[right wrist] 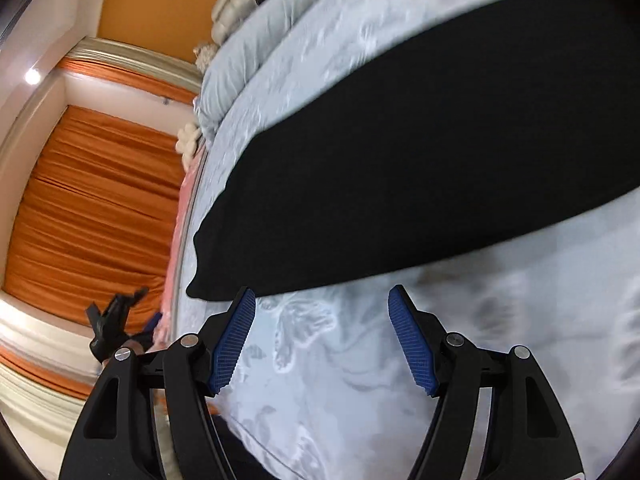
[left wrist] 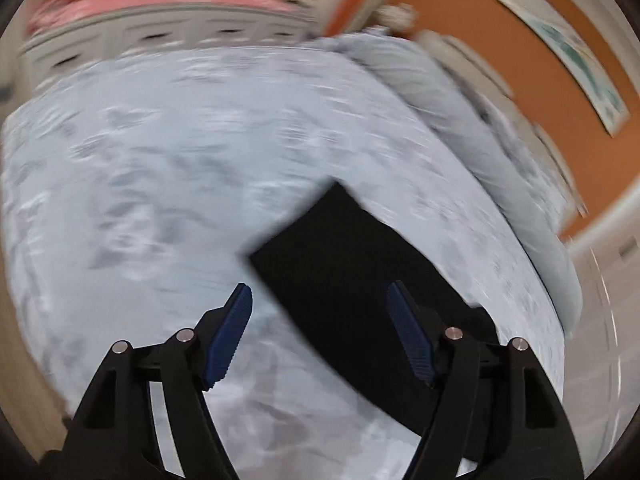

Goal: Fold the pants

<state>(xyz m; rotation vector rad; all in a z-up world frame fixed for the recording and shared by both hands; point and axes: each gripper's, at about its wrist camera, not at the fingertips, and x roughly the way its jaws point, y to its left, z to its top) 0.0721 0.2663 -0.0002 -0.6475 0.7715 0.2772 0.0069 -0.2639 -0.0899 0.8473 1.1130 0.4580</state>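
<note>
The black pants (left wrist: 344,272) lie flat on the pale blue patterned bedspread (left wrist: 160,160) as a long dark band. In the left wrist view one squared end of the pants points away from me, and my left gripper (left wrist: 320,300) is open and empty above it. In the right wrist view the pants (right wrist: 420,168) stretch from the lower left to the upper right. My right gripper (right wrist: 322,300) is open and empty just below their near edge, over the bedspread (right wrist: 360,360).
Pillows (left wrist: 440,92) are piled at the head of the bed by the orange wall. Orange curtains (right wrist: 88,200) hang beyond the far side of the bed. The other gripper (right wrist: 116,320) shows small at the left of the right wrist view.
</note>
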